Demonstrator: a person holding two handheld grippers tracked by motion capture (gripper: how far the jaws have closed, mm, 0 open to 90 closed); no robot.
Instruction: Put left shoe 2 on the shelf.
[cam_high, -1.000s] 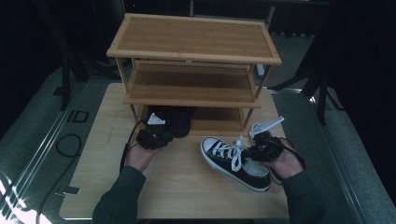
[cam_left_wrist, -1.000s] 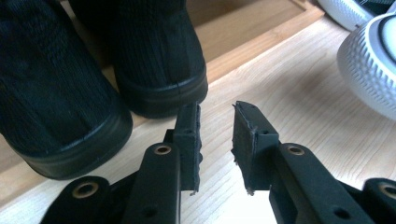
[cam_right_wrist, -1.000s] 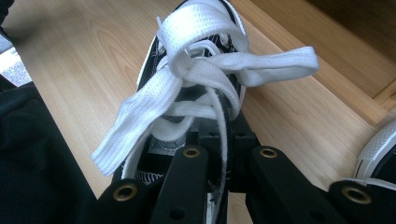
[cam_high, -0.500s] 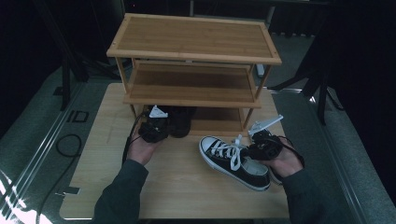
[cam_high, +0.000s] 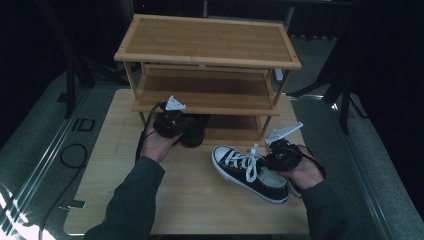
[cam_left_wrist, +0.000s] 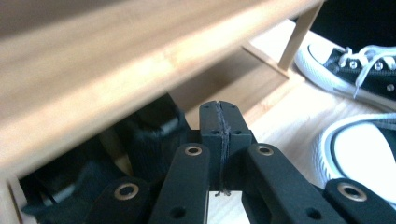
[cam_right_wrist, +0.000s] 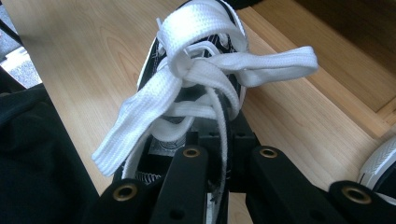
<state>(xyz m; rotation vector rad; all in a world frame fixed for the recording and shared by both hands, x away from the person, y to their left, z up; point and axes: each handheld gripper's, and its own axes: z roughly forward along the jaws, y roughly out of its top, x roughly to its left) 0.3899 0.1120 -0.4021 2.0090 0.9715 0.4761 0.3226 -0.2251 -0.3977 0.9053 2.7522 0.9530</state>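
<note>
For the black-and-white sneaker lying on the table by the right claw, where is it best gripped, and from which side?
Probably the rim of the sneaker's heel opening, from above on the person's side: it lies upright on its sole, toe toward the shelf, opening facing up. The right claw is shut there already, lace in its jaws.

One black sneaker (cam_high: 250, 172) with a white toe cap, white sole edge and white laces lies on the counter (cam_high: 190, 200) in front of the wooden rack (cam_high: 207, 55), toe pointing toward the rack's bottom shelf, heel toward the person. It sits flat on its sole, angled across the counter. Its laces (cam_right_wrist: 196, 70) are knotted and bunched up above the tongue, loops hanging loose. A second dark shoe (cam_high: 195, 129) sits tucked under the rack's bottom shelf, too shadowed to make out further.
</note>
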